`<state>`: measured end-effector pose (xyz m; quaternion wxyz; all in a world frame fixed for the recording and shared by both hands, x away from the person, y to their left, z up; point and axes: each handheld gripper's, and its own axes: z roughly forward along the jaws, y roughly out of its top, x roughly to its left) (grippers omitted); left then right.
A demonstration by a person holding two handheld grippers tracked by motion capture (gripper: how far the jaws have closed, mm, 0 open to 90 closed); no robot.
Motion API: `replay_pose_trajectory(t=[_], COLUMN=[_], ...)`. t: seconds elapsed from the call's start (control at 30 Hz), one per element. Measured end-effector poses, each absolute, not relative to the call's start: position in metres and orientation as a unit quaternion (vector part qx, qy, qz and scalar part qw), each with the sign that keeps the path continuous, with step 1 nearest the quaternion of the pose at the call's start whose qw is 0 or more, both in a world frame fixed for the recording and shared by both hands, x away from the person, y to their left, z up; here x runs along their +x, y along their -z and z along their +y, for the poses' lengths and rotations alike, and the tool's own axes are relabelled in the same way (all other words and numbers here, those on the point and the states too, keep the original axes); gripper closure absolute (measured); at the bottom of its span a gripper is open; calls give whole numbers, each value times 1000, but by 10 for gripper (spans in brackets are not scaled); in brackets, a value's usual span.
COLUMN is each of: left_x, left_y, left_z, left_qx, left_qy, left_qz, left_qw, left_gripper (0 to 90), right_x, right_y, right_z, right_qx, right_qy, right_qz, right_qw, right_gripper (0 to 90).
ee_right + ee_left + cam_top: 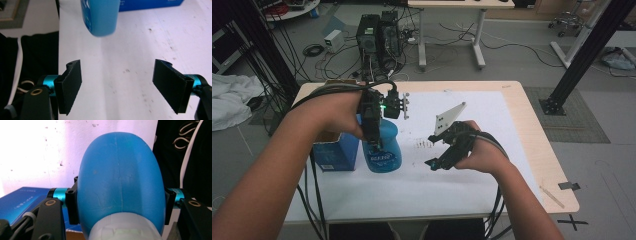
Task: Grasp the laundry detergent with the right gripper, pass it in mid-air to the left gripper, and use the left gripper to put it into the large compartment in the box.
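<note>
My left gripper (373,131) has its fingers (72,206) clamped on a blue bottle (382,150). The bottle stands up tall, so its long way runs up and down, and its bottom points at the worktop (512,107). In the right gripper view its bottom end (101,17) hangs a bit above the white sheet (140,45), not touching it. I hold it near the left side of the worktop, over the white sheet.

Just beside the bottle, on its left, sits a blue box (334,152). Its top looks open, but I cannot tell what is inside.

The bottle is bright blue, round and smooth. It has a label (381,159) with white writing low on its front. In the left gripper view it bulges fat between my fingers, with a pale ridged part (123,228) close to the camera.

My right gripper (444,150) is to the right of the bottle, near it but apart. Its fingers (71,85) are spread wide with nothing between them, and there are little dark specks on the white sheet under them.
</note>
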<state>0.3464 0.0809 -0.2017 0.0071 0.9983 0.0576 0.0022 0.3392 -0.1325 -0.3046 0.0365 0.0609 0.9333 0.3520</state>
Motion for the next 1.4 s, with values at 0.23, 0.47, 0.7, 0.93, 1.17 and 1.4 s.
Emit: replay_pose_trajectory(t=[0.23, 0.47, 0.7, 0.93, 1.17, 1.4], left_x=[359, 368, 373, 384, 395, 400], left_y=[189, 173, 158, 134, 116, 104], left_z=[92, 102, 113, 138, 169, 203], left_qx=[995, 992, 989, 979, 961, 941], left_qy=[2, -4, -1, 0, -1, -12], left_qz=[96, 122, 148, 201, 274, 334], left_qw=[8, 13, 20, 32, 42, 44], left_gripper=[378, 378, 378, 378, 377, 377], right_x=[346, 353, 358, 364, 371, 373], right_y=[292, 280, 272, 268, 270, 270], right_z=[-140, -141, -139, -139, -137, -135], right_qx=[53, 58, 61, 60, 65, 65], right_qy=[-285, -230, -195, -174, -150, -141], right_qz=[956, 971, 978, 982, 986, 988], right_qw=[36, 40, 43, 38, 28, 25], right_gripper=[216, 183, 137, 131, 116, 94])
